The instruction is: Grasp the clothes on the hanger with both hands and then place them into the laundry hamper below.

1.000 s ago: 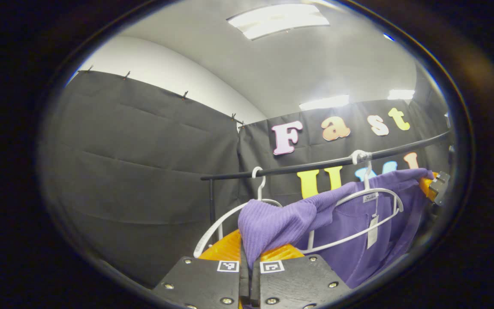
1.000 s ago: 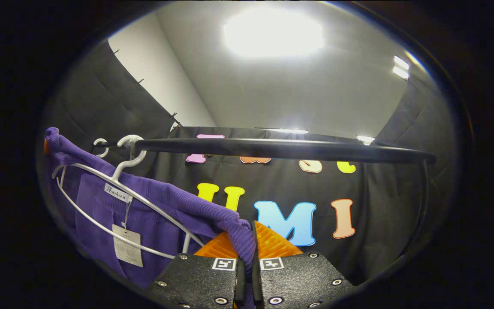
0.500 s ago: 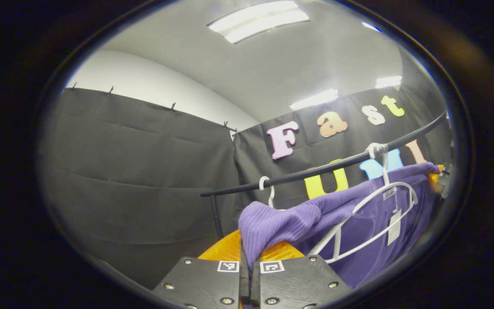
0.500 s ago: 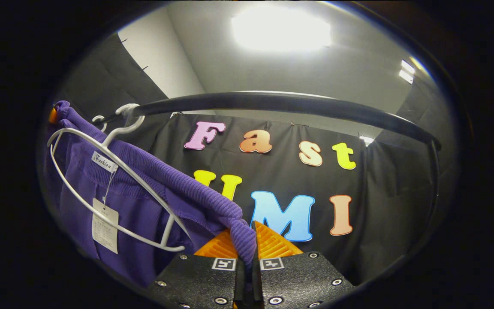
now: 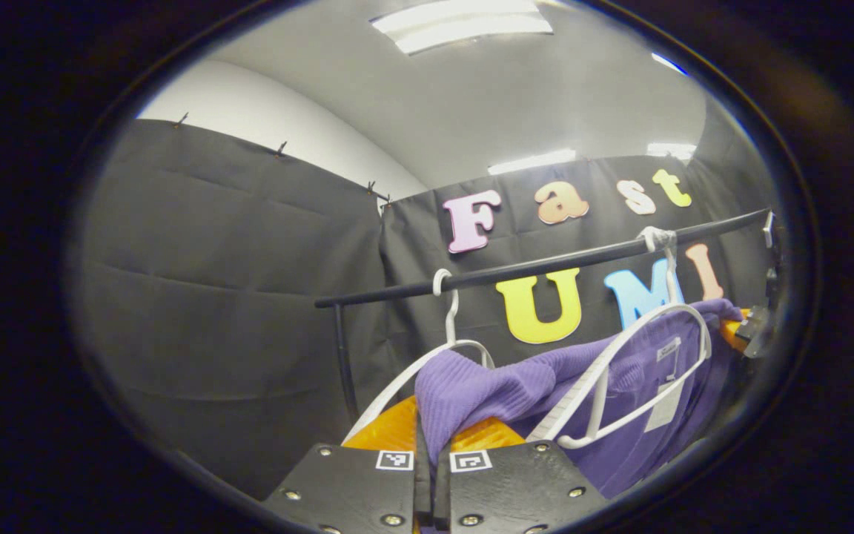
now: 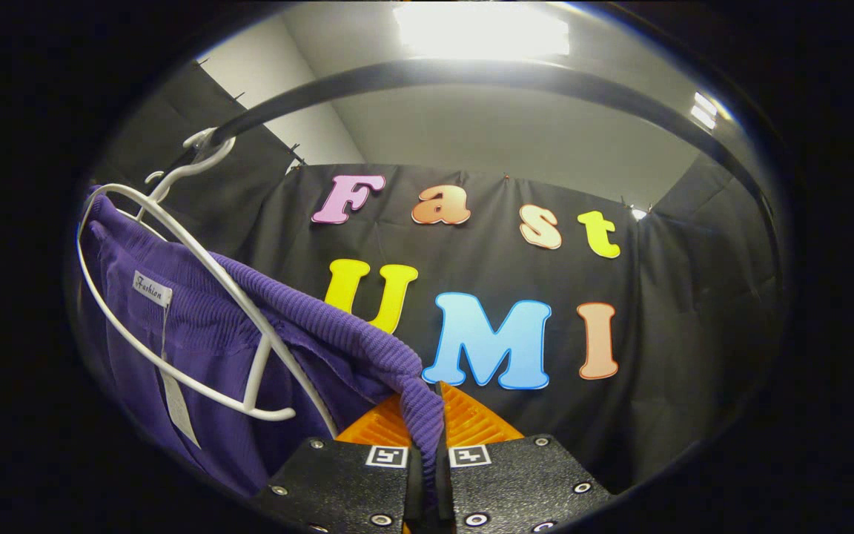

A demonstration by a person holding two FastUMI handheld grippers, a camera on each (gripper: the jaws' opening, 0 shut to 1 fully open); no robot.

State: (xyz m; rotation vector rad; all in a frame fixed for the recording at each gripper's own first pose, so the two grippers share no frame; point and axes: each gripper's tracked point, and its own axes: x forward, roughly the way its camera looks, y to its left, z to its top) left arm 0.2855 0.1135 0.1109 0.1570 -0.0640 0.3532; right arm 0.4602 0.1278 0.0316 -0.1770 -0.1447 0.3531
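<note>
A purple knit garment (image 5: 501,389) hangs stretched between my two grippers. My left gripper (image 5: 433,445) is shut on one shoulder of it. In the right gripper view my right gripper (image 6: 431,423) is shut on the other shoulder of the purple garment (image 6: 197,341). The white hanger (image 6: 175,245) that carried it stays hooked on the black rail (image 6: 508,74), its frame now in front of the cloth. That hanger (image 5: 642,356) and the rail (image 5: 545,265) also appear in the left gripper view, with the right gripper (image 5: 746,330) at the far right edge.
A second, bare white hanger (image 5: 442,326) hangs on the rail near its left end, just above my left gripper. The rail's upright post (image 5: 344,356) stands at the left. Black cloth walls close the booth behind and to the sides.
Both grippers have dropped lower with the garment; the rail has climbed in both views. The garment's shoulders have slid down off the hanger, whose frame now lies bare in front of the cloth.
</note>
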